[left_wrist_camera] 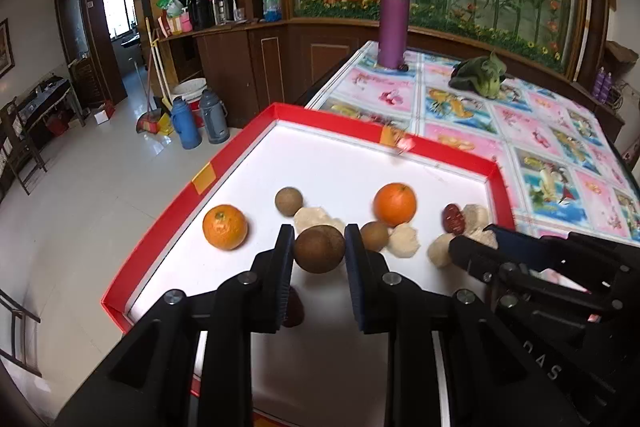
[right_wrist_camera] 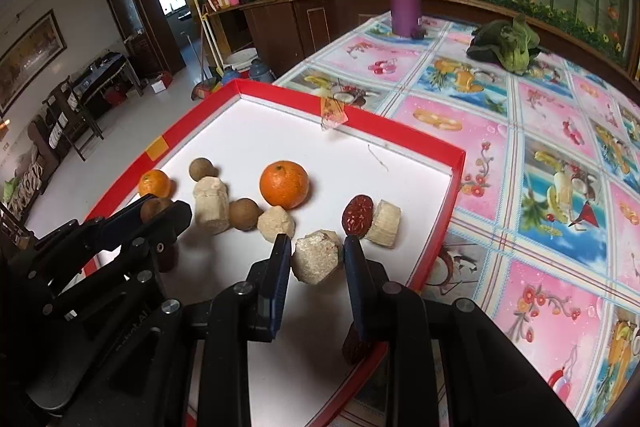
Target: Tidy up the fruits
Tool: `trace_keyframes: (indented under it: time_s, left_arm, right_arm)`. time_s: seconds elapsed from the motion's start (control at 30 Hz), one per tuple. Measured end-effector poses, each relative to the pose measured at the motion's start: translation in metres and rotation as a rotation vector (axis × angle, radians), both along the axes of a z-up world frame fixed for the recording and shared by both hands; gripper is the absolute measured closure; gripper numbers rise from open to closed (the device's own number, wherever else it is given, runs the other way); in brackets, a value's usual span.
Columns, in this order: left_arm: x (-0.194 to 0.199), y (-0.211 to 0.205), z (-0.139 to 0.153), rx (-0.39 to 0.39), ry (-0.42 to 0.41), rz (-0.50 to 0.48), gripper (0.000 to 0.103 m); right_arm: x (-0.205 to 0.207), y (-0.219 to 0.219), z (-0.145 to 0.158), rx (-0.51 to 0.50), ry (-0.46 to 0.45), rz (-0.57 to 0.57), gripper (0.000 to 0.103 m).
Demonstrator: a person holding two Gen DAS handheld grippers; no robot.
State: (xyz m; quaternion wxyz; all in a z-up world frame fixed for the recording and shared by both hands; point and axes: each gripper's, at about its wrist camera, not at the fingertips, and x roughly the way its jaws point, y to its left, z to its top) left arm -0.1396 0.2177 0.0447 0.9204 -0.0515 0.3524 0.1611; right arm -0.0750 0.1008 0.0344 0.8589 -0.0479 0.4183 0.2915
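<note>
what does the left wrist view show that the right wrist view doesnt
Only the left wrist view: the left claw closed on a round brown fruit, and blue and grey flasks on the floor. Only the right wrist view: the right claw gripping a pale chunk. Both: the red tray, two oranges, the purple bottle.

Between my left jaws sits a round brown longan point(left_wrist_camera: 319, 249), lifted off the white tray floor point(left_wrist_camera: 320, 163); two oranges point(left_wrist_camera: 225, 227) point(left_wrist_camera: 395, 204) lie beyond, one to each side. My right jaws flank a pale, faceted chunk point(right_wrist_camera: 316, 257), with a red date point(right_wrist_camera: 357, 215) just ahead.
</note>
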Motion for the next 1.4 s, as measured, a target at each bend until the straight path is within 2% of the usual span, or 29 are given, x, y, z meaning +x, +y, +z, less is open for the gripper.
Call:
trace_keyframes:
  time_s: [0.17,0.33,0.43,0.5,0.57,0.67,0.7,0.87,0.97,1.07,1.13,1.4]
  left_arm:
    - [0.004,0.004,-0.012,-0.005,0.038,0.007,0.076]
    - [0.006,0.002,-0.012,0.009,0.040,0.012,0.076]
    - [0.006,0.001,-0.013,0.008,0.043,0.015,0.075]
    - [0.005,0.000,-0.013,0.009,0.048,0.016,0.074]
    - [0.003,-0.001,-0.011,0.003,0.043,0.013,0.059]
    - [-0.003,-0.005,-0.003,0.027,0.014,0.020,0.044]
    - [-0.005,-0.006,0.000,0.032,0.005,0.020,0.042]
    - [-0.022,-0.010,0.019,0.051,-0.051,0.042,0.018]
    - [-0.032,-0.014,0.031,0.070,-0.078,0.050,0.011]
    - [-0.044,-0.019,0.042,0.096,-0.098,0.065,0.001]
    - [-0.054,-0.022,0.050,0.109,-0.120,0.073,0.000]
    - [-0.077,-0.032,0.067,0.172,-0.113,0.139,0.000]
  right_arm:
    - [0.002,0.002,-0.006,0.002,0.018,0.001,0.077]
    - [0.003,0.004,-0.007,-0.013,0.024,0.012,0.076]
    - [0.005,0.000,-0.007,-0.009,0.031,0.001,0.069]
    - [0.004,-0.006,-0.003,0.013,0.025,0.000,0.069]
    - [0.001,-0.011,0.002,0.022,0.005,-0.008,0.069]
    - [-0.005,-0.021,0.011,0.037,-0.024,-0.015,0.067]
    - [-0.007,-0.025,0.014,0.042,-0.034,-0.022,0.065]
    - [-0.020,-0.042,0.027,0.068,-0.060,-0.036,0.053]
    - [-0.031,-0.051,0.037,0.081,-0.090,-0.040,0.051]
    - [-0.043,-0.063,0.049,0.115,-0.118,-0.043,0.037]
    - [-0.054,-0.072,0.056,0.146,-0.151,-0.056,0.023]
    - [-0.091,-0.094,0.079,0.204,-0.264,-0.042,0.017]
